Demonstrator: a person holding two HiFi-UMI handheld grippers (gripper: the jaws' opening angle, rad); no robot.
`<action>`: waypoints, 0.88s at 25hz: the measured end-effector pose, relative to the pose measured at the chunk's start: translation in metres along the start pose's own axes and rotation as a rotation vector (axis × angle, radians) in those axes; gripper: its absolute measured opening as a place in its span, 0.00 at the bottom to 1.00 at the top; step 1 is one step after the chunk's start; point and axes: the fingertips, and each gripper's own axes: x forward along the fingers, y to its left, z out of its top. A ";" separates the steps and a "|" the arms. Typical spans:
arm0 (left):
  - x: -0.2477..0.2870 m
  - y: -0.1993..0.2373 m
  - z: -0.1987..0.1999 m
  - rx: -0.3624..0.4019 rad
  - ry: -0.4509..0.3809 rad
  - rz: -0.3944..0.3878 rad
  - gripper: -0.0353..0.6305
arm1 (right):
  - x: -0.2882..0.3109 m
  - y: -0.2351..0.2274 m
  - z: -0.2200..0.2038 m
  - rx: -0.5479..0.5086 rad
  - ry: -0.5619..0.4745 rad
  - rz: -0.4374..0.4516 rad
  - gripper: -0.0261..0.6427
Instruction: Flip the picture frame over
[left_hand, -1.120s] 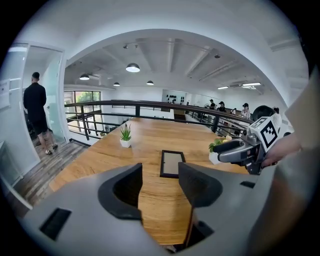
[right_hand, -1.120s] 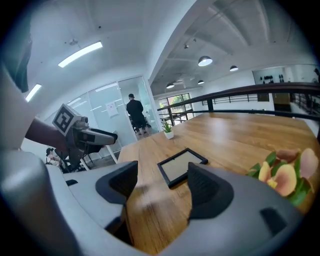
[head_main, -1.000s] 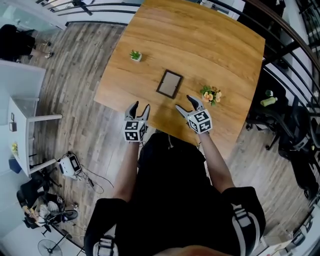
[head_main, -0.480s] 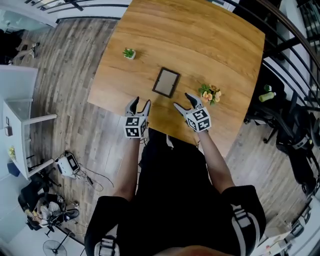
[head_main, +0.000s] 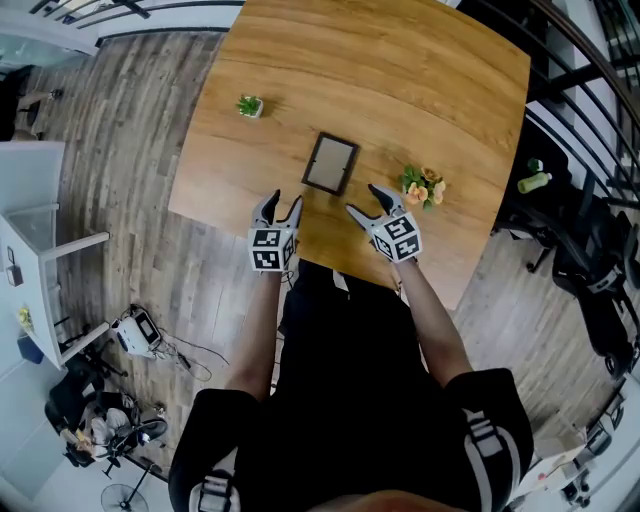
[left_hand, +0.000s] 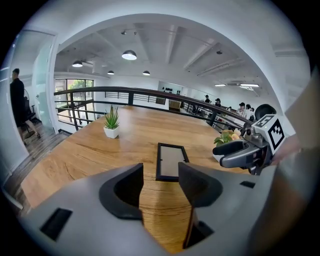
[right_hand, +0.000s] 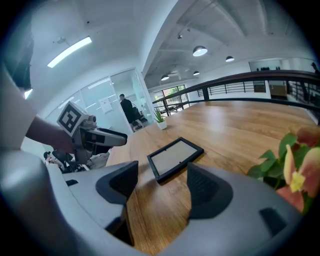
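We hold left gripper (head_main: 278, 211) and right gripper (head_main: 371, 208), jaws open and empty, at six o'clock of the picture frame (head_main: 331, 163), ready to approach.

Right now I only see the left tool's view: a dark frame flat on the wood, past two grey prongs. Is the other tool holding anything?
Observer: No. Its own view shows the right tool with jaws apart and only bare table between them.
Operator: And where do the tools sit on the table?
Observer: By the head view, both are at its near edge. The picture frame lies just beyond the left tool and the right tool, touched by neither.
Operator: What's the green behind the other tool?
Observer: A small bunch of orange flowers, right of the picture frame and apart from it.
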 end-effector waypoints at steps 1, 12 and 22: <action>0.003 0.001 -0.001 -0.001 0.007 -0.003 0.40 | 0.002 0.001 -0.001 -0.001 0.006 0.003 0.50; 0.046 0.013 -0.008 -0.010 0.075 -0.074 0.40 | 0.018 0.011 -0.020 0.012 0.072 0.007 0.50; 0.097 0.010 -0.020 0.067 0.168 -0.119 0.39 | 0.024 0.009 -0.030 0.069 0.088 -0.019 0.50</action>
